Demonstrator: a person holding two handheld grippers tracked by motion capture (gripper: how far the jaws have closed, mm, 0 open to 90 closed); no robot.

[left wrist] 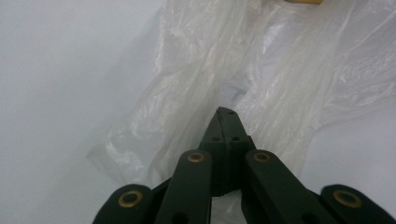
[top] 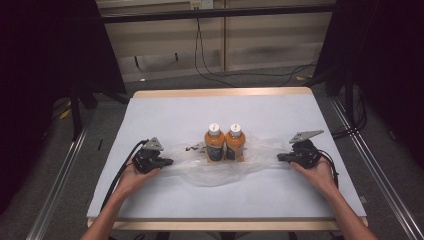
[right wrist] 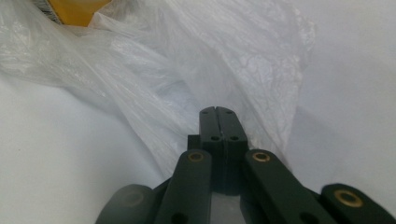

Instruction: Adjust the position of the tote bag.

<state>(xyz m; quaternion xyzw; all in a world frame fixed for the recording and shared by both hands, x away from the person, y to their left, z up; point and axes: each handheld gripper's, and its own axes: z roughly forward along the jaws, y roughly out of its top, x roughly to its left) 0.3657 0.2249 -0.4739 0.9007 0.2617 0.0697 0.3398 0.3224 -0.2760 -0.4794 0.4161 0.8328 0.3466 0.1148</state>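
**Two grippers pinch a plastic bag at opposite ends, bottles standing between**

Nearest the camera, a person's forearms come in from the near edge of the white-covered table [top: 165, 200], each hand carrying a gripper. The left gripper [top: 167, 162] points right, the right gripper [top: 281, 157] points left, so the two face each other across the table's width. In the left gripper view, the left gripper [left wrist: 227, 114] has its black jaws pressed together with thin film of the clear plastic bag [left wrist: 196, 88] gathered around the tips; the right gripper view shows the right gripper [right wrist: 216, 112] likewise closed, with the bag [right wrist: 177, 79] bunched at its tips. Each appears to be clamped on an end of the bag, though the film is too sheer to show exactly how much is caught.

The clear plastic bag [top: 200, 172] lies flat, its long axis running left to right between the two grippers. Just beyond its middle, two orange bottles [top: 225, 144] stand upright, side by side and touching, on or in the film. They sit roughly midway, a little nearer the right hand. Any pull would likely run along that left-right line, outward from the bottles.
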